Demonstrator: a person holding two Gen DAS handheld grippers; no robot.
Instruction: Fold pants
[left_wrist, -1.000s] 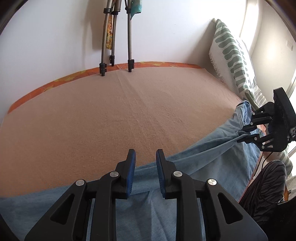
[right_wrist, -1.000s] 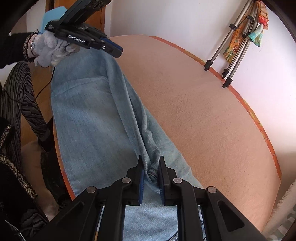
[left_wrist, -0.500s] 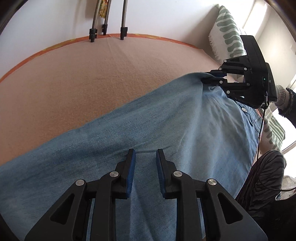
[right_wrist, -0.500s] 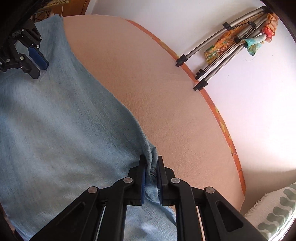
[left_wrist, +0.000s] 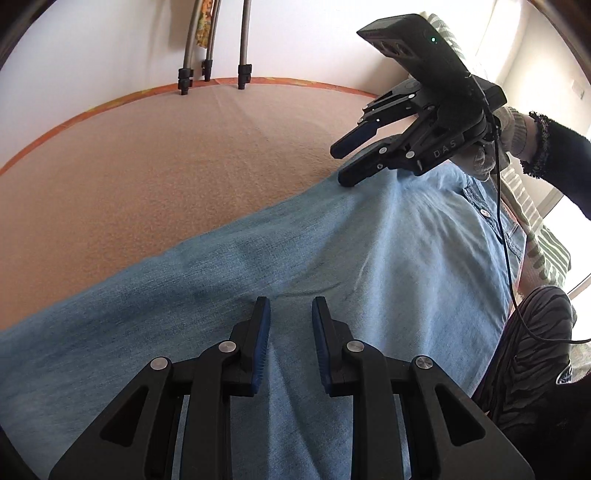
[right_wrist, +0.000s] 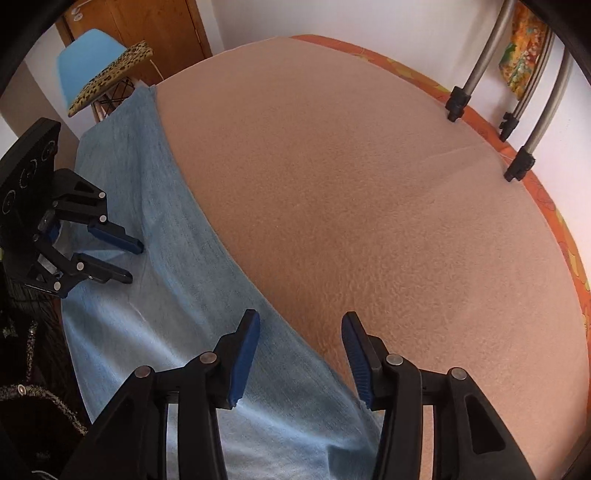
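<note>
A: Lying flat along the near edge of the peach blanket-covered bed (right_wrist: 369, 203), the light blue denim pants (left_wrist: 332, 277) are spread out.

B: And the right gripper (right_wrist: 301, 350)?

A: Its jaws have just been opening; they gape above the pants' edge, gripping nothing.

B: The left gripper (left_wrist: 290, 332)?

A: Slightly parted over the denim, pads clear of it, nothing between them.
</note>
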